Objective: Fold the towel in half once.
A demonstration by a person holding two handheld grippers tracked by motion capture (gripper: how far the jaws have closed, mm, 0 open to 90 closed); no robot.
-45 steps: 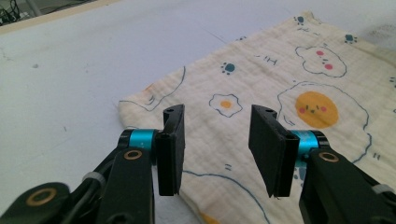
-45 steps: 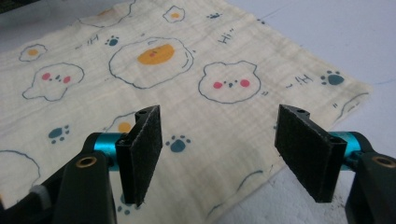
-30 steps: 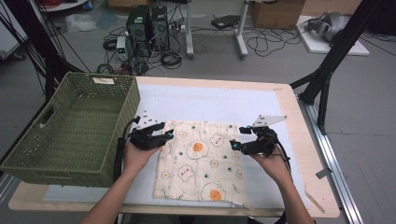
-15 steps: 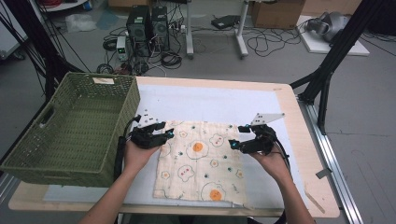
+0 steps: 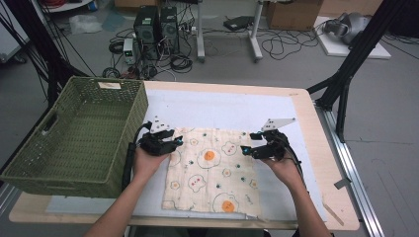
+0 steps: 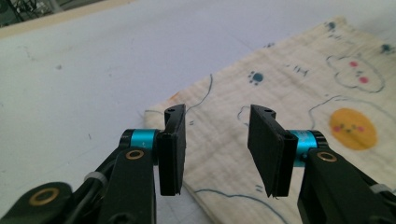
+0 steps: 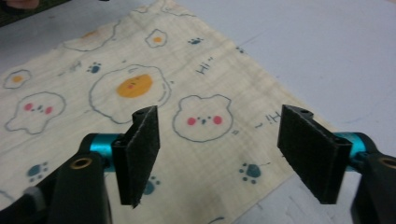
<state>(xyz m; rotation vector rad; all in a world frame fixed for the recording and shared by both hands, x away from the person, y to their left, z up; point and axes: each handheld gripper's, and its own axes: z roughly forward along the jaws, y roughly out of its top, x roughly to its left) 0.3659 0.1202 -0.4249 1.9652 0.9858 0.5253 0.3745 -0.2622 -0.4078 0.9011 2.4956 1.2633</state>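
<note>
Cloth [image 5: 212, 170] lies flat on desk [image 5: 306, 106], unfolded; both hand-held grippers, left [image 5: 170, 144] and right [image 5: 253, 150], closing over far corners, nothing gripped.

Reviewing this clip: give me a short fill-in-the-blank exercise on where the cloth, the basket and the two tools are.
1. The printed cloth lies flat on the ____.
2. The green basket stands at the table's ____ side in the high view.
3. The left tool has its jaws ____, over the cloth's corner.
4. The right tool hovers over the cloth's ____ edge in the high view.

Missing words: table; left; open; right
</note>
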